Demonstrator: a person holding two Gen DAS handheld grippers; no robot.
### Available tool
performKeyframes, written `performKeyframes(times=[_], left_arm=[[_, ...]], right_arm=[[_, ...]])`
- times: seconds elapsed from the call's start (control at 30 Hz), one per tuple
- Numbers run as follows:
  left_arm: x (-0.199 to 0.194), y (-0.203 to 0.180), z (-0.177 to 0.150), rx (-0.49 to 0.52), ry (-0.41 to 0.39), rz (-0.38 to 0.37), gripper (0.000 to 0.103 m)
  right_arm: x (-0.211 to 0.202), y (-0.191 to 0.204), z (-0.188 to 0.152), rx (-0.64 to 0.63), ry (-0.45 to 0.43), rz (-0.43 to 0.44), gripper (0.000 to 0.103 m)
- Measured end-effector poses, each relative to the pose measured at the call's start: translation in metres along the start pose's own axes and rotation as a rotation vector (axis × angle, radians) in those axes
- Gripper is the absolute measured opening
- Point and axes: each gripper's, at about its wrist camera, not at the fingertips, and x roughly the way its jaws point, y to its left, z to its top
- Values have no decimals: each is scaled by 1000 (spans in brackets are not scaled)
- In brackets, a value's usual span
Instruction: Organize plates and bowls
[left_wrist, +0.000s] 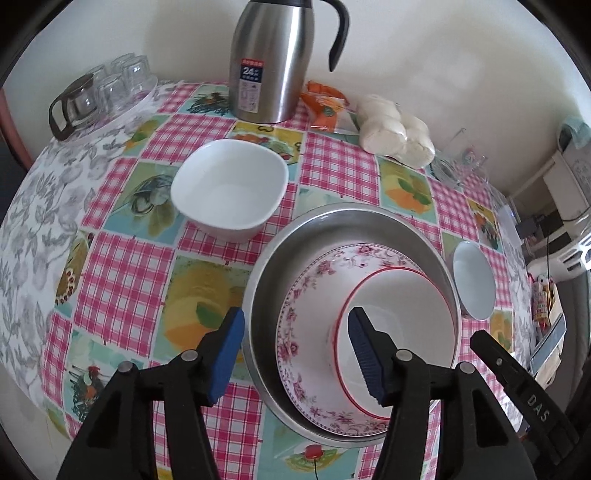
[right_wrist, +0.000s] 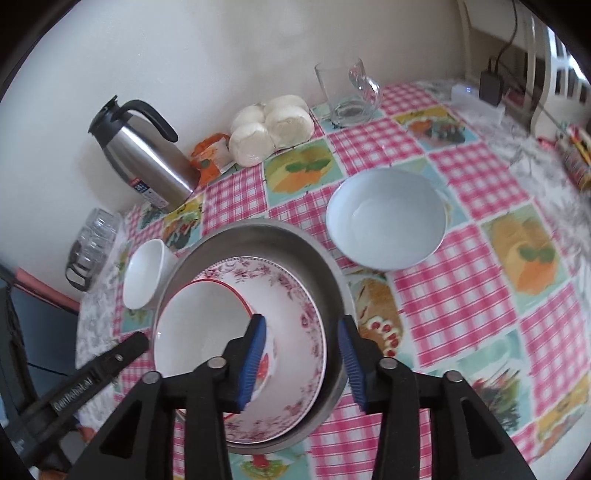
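Three dishes nested already: a red-rimmed bowl (left_wrist: 399, 332) inside a flowered plate (left_wrist: 314, 302), both sitting in a wide steel basin (left_wrist: 347, 229) near the middle of the checked surface (left_wrist: 140, 280). Two more left loose: a squarish white bowl (left_wrist: 229, 188) beyond and to the left of the basin as seen from the left wrist, and a pale round bowl (right_wrist: 386, 218) off to the right of the basin, seen best from the right wrist. Left gripper (left_wrist: 295, 354) straddling the near-left wall of the basin, jaws spread, nothing pinched between them. Right gripper (right_wrist: 303, 362) hanging over the opposite side, jaws likewise spread and empty, one blue pad over the plate and the other outside the basin rim. Probably glazed ceramic for both loose bowls: stiff, smooth, likely slippery against the pads, and liable to chip if dropped onto the stack. Best taken by the rim, one pad inside and one outside the wall, with a firm squeeze and a level lift. Moderate weight expected, nothing that should sag or flex. Steel jug (left_wrist: 273, 62), wrapped buns (right_wrist: 269, 129) and glasses (left_wrist: 118, 85) well clear at the back.
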Motion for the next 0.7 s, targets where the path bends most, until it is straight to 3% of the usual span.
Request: performKeyframes(times=[0.07,0.1,0.17,0.27,0.33,0.53,0.6,0.7], left_arm=[[2,2,0,-7,10,9,62],[4,3,0,-9,15,19,69],[6,3,0,-7,21,42,76],[8,4,0,7,20,75,77],[9,4,0,14,15,88,86],[9,5,1,17,-1,106,88],[9,5,1,13,-3,111,90],[10,7,1,0,-7,122,93]], right_arm=[[-1,3,0,-28,-1,-15,60],[-1,5,-1,-39,-1,-22,65],[0,9,-2,-60,3,-33,70],[3,12,-3,-74,13,-47,79],[6,12,-3,-78,20,-62,83],[9,5,-2,-62,35,-71,87],[10,4,-2,-62,38,-79,100],[9,5,-2,-72,31,-81,103]])
